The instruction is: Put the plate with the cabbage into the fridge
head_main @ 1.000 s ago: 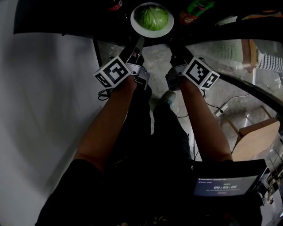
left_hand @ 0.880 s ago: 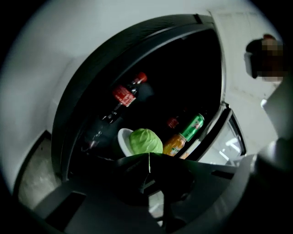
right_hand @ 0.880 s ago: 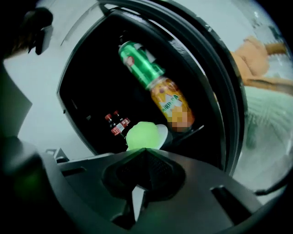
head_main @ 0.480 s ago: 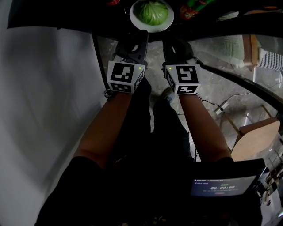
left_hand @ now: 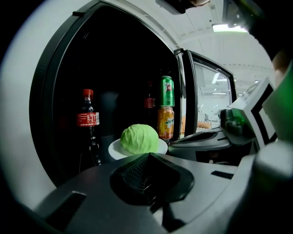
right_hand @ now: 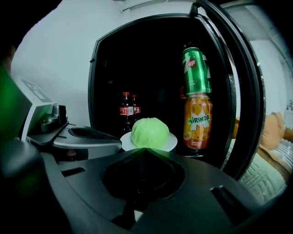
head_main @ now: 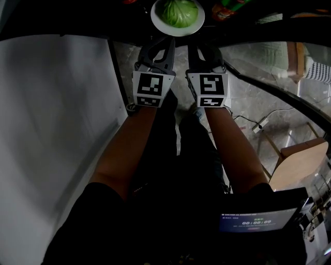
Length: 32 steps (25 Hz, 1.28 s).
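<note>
A green cabbage (head_main: pixel 178 11) lies on a white plate (head_main: pixel 158 23) that stands on a dark shelf inside the open fridge. My left gripper (head_main: pixel 166 44) and right gripper (head_main: pixel 195 45) point at the plate side by side, tips just short of its near rim. In the left gripper view the cabbage (left_hand: pixel 139 138) and plate (left_hand: pixel 114 148) sit right beyond my shut left gripper (left_hand: pixel 147 157). The right gripper view shows the cabbage (right_hand: pixel 149 132) on the plate (right_hand: pixel 171 142) beyond my shut right gripper (right_hand: pixel 144 153). Neither holds anything.
A cola bottle (left_hand: pixel 88 123) stands left of the plate. A green 7up can (right_hand: pixel 196 71) sits stacked on an orange Mirinda can (right_hand: pixel 198 121) to its right. The fridge door (right_hand: pixel 242 91) hangs open at the right. A wooden chair (head_main: pixel 302 160) and a screen (head_main: pixel 253 220) are behind me.
Both grippers turned from splayed outward to parallel and drew closer together, moving a little forward toward the plate. The plate stays on the shelf.
</note>
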Motion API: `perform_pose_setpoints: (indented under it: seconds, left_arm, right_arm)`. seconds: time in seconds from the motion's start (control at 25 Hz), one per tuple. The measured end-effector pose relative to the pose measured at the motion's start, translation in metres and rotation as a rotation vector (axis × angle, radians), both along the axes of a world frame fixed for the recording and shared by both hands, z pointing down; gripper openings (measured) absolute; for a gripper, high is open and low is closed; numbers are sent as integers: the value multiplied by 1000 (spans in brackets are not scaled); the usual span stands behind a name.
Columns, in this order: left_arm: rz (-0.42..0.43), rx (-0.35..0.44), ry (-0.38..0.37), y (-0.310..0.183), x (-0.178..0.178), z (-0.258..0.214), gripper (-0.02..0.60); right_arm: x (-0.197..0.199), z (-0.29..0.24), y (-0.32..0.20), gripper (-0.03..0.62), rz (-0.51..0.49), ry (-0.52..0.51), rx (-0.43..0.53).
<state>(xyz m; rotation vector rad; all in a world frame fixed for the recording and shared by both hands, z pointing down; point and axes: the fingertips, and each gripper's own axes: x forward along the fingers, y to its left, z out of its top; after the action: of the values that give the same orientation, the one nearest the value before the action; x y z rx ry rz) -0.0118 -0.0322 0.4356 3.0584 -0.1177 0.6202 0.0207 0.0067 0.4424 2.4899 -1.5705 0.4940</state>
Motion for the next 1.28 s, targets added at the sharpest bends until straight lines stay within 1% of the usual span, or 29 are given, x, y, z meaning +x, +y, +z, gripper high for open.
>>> perform_pose_setpoints:
  seconds: [0.16,0.44,0.68,0.92,1.28]
  left_arm:
    - [-26,-12,-16,-1,3,17,3]
    - [-41,-16,-13,-7,12,17,3]
    - [-51,-20,-28,-15,21,18,3]
    - [-78,-61,-36,-19,26,19,3]
    - [-121,-85,-53,-27,32,29,3]
  right_arm:
    - [3,12,-4,6,-11,0,1]
    - [11,12,-11,6,-12,-1,6]
    - [21,12,-20,6,-22,2,3]
    - [27,13,-23,6,-34,0,2]
    - [33,20,-29,6,-34,-5,-2]
